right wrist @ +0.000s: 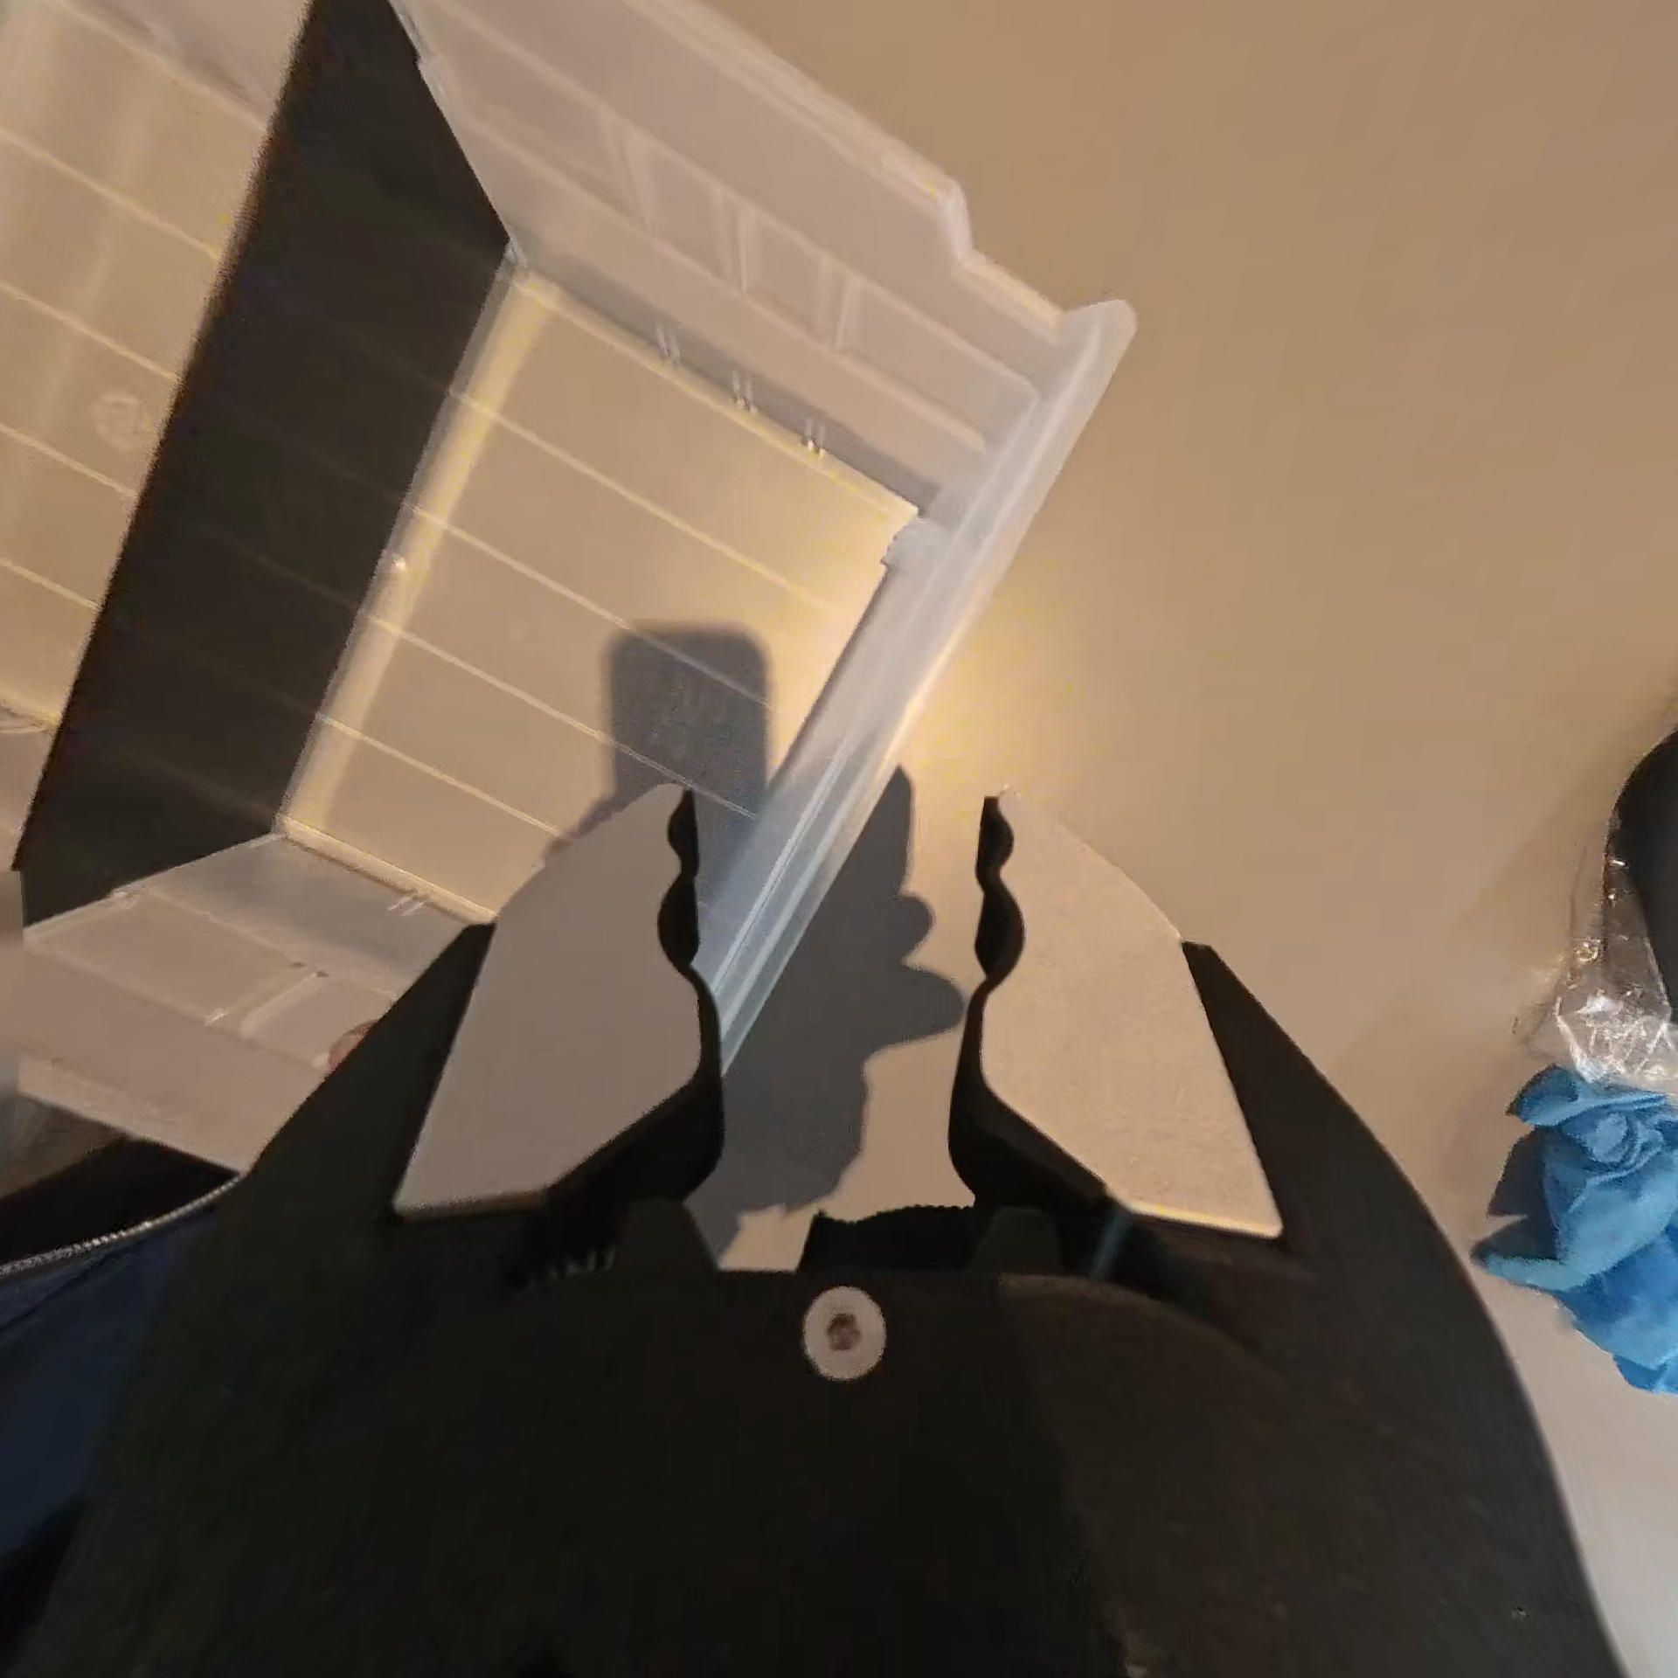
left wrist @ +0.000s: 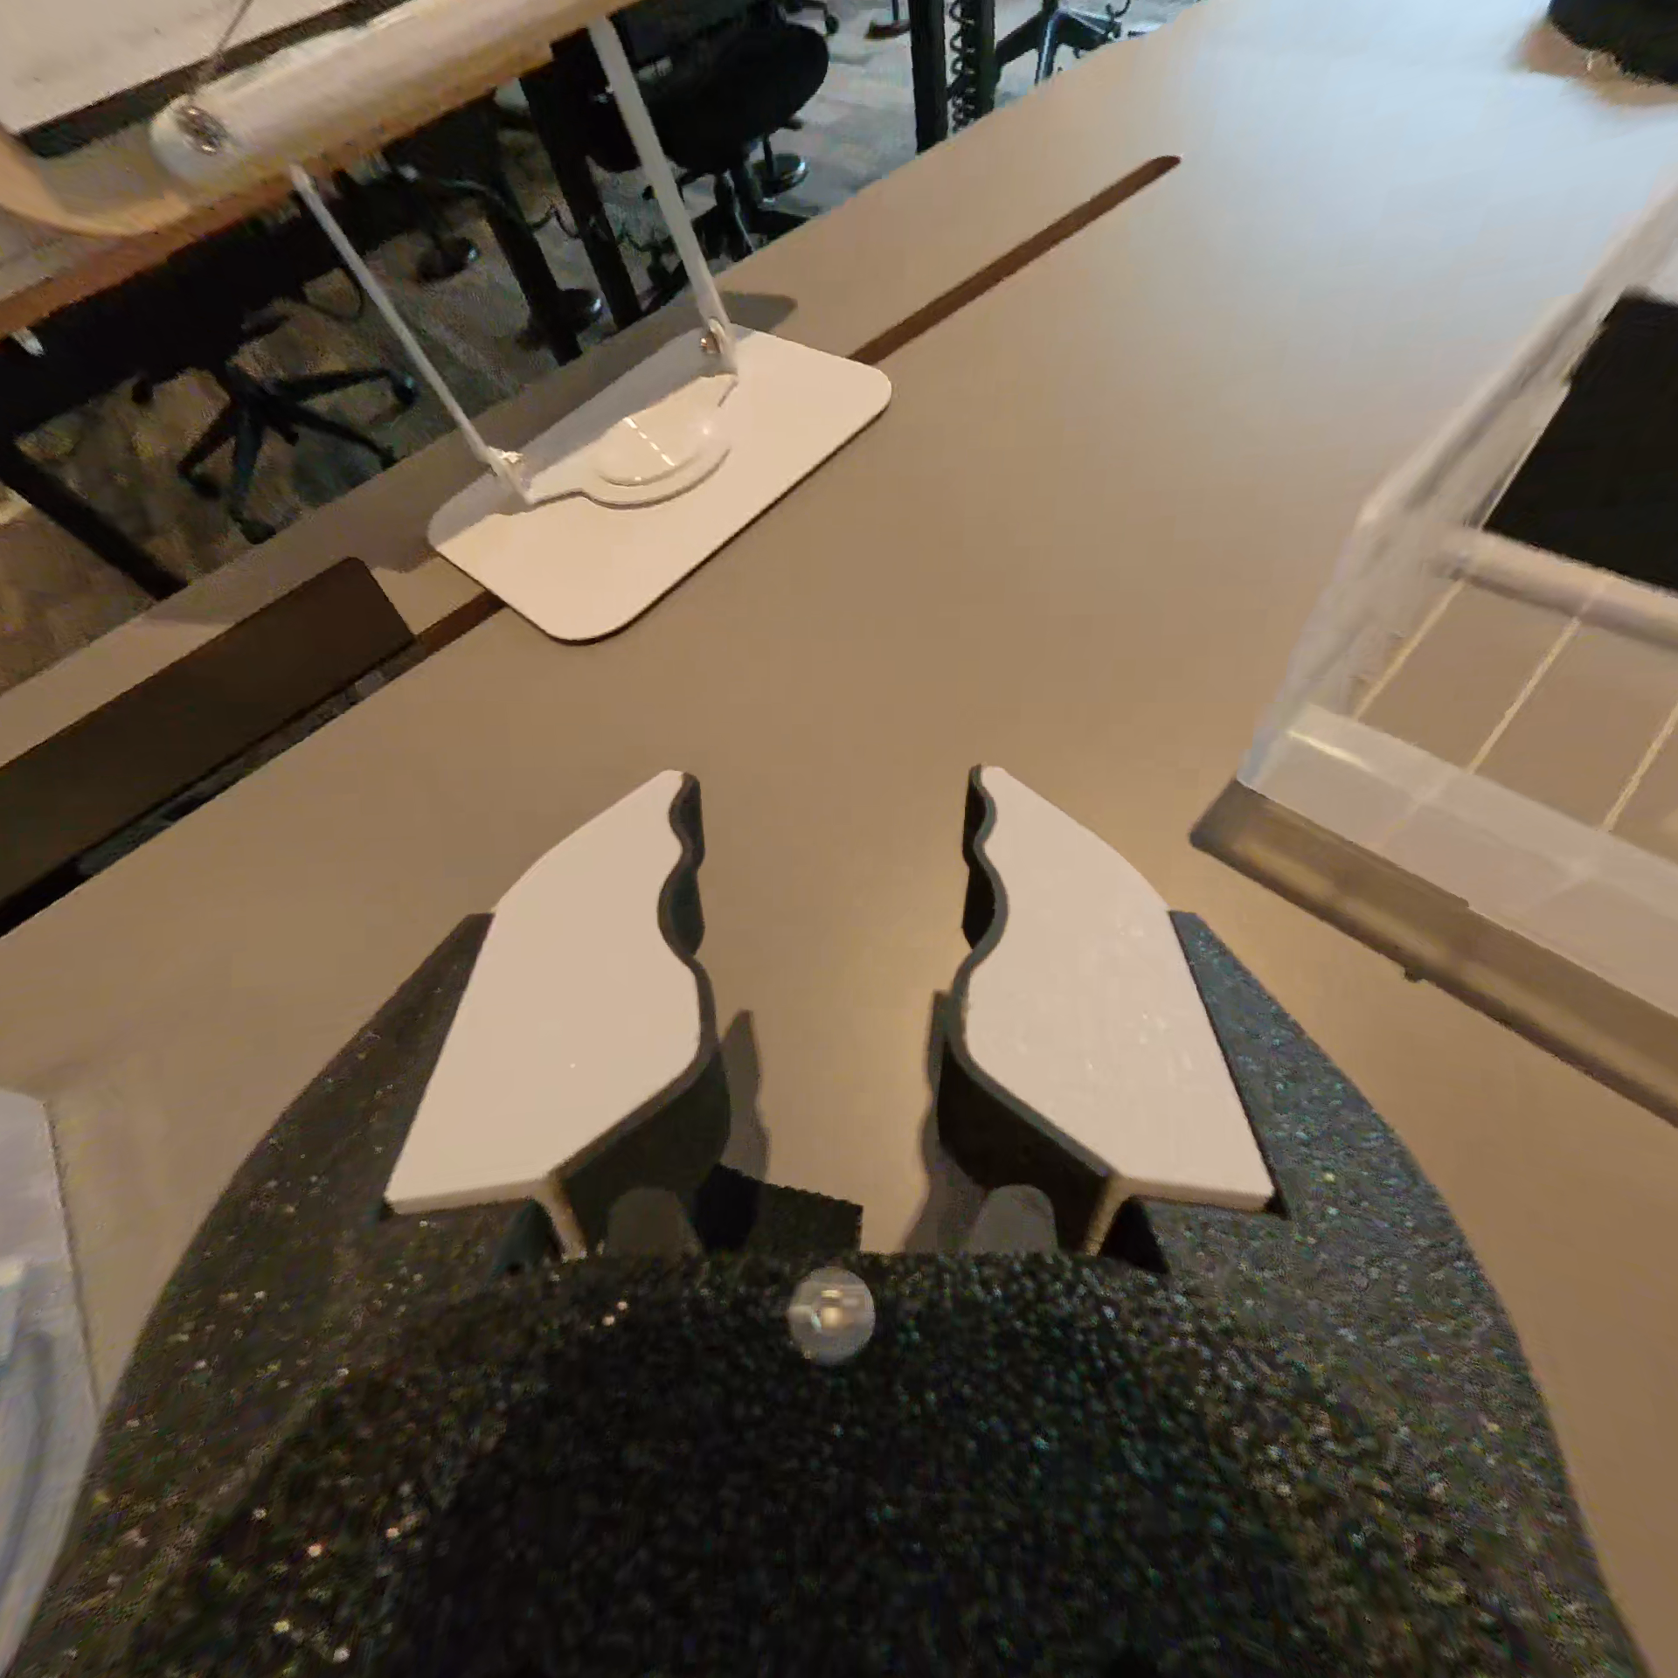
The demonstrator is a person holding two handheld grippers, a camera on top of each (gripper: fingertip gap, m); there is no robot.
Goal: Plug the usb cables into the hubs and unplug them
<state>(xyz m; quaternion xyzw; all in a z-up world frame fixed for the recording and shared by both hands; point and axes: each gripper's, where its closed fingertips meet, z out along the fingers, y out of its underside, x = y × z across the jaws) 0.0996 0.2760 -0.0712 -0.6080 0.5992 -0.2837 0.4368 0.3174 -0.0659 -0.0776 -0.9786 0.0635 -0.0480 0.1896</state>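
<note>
No usb cable or hub shows in either view. My left gripper [left wrist: 834, 788] is open and empty, its white-faced fingers [left wrist: 581, 981] held over the bare tan table [left wrist: 999, 545]. My right gripper [right wrist: 840, 813] is open and empty, held above the near right rim of a clear plastic bin [right wrist: 953, 590]. The bin looks empty, with a dark panel [right wrist: 272, 454] on its left side. The same bin shows at the right edge of the left wrist view [left wrist: 1471, 690].
A white lamp base [left wrist: 672, 490] with two thin arms stands near the table's far edge, beside a dark cable slot [left wrist: 1008, 259]. Office chairs [left wrist: 272, 399] and another desk lie beyond. Crumpled blue gloves [right wrist: 1598, 1208] and clear wrapping [right wrist: 1625, 990] lie at the right. One gripper's finger ends stand about 40 cm off the other's.
</note>
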